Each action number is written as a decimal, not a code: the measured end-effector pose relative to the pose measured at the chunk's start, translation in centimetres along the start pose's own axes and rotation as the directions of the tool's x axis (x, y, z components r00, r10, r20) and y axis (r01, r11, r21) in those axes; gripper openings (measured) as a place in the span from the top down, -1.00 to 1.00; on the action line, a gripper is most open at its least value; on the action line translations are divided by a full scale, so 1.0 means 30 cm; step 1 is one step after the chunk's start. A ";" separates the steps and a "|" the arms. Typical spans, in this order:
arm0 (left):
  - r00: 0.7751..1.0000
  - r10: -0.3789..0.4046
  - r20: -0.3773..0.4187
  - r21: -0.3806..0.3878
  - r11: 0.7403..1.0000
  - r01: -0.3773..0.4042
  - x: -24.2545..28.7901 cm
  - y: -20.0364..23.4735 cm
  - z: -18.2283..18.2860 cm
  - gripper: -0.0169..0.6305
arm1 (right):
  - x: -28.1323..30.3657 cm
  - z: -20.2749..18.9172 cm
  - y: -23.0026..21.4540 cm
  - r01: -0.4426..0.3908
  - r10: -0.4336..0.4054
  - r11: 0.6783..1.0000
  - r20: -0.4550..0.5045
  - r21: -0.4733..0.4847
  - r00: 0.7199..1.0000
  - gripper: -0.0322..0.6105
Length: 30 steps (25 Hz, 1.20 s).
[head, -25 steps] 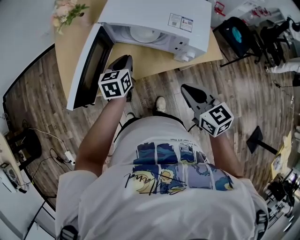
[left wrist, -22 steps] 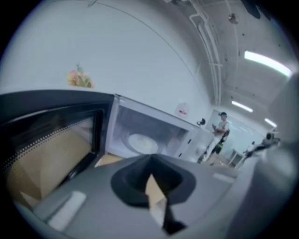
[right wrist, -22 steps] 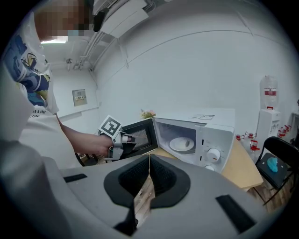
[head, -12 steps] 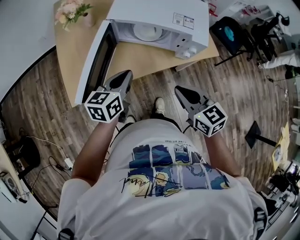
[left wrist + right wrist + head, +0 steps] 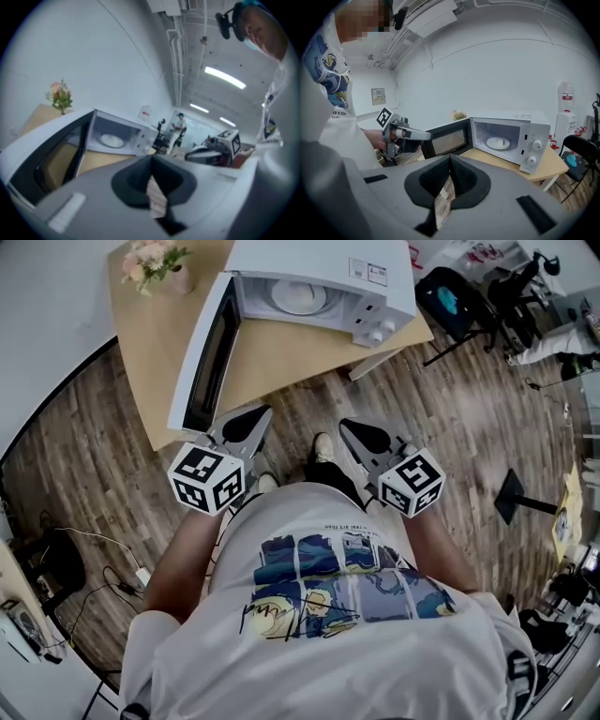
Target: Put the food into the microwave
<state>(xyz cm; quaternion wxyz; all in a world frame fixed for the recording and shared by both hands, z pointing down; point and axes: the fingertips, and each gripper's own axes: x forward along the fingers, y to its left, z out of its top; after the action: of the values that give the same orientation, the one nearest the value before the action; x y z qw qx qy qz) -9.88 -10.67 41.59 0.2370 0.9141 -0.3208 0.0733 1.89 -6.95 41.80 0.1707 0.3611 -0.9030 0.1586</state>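
The white microwave (image 5: 323, 277) stands on a wooden table (image 5: 272, 357) with its door (image 5: 206, 352) swung open to the left. Inside is only a white turntable plate (image 5: 298, 298). No food shows in any view. My left gripper (image 5: 247, 420) is held off the table's near edge, just below the door, shut and empty. My right gripper (image 5: 360, 435) hangs over the floor beside it, also shut with nothing between the pads. The left gripper view shows the shut jaws of the left gripper (image 5: 151, 163) and the microwave (image 5: 117, 138) beyond. The right gripper (image 5: 451, 161) faces the microwave (image 5: 508, 136) and the left gripper (image 5: 404, 136).
A vase of flowers (image 5: 155, 263) sits at the table's far left corner. A black chair (image 5: 452, 298) stands right of the table, a floor stand (image 5: 517, 502) further right. Cables and boxes (image 5: 56, 540) lie on the wood floor at left. A person (image 5: 179, 124) stands far off.
Both grippers have drawn back from the microwave towards the person's body. The left gripper has come away from the door's edge and risen. The door stays open.
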 end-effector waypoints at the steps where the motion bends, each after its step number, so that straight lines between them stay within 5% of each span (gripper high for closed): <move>1: 1.000 -0.008 -0.002 0.010 1.000 0.008 -0.016 -0.011 -0.008 0.92 | -0.003 -0.009 0.020 0.001 -0.001 1.000 -0.003 0.000 1.000 0.88; 7: 1.000 -0.020 0.002 0.069 0.997 0.020 -0.190 -0.049 -0.071 0.93 | -0.010 -0.049 0.187 0.006 -0.006 1.000 -0.013 -0.017 1.000 0.88; 30: 0.999 -0.037 -0.008 0.087 0.995 0.038 -0.237 -0.077 -0.098 0.92 | 0.013 -0.044 0.251 -0.014 0.011 0.997 -0.036 -0.081 0.999 0.88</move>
<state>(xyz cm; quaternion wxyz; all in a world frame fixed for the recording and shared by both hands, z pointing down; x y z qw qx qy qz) -13.95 -3.76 41.24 0.1991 0.9292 -0.2992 0.0858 -3.44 -1.47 41.91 0.2002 0.3454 -0.9077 0.1293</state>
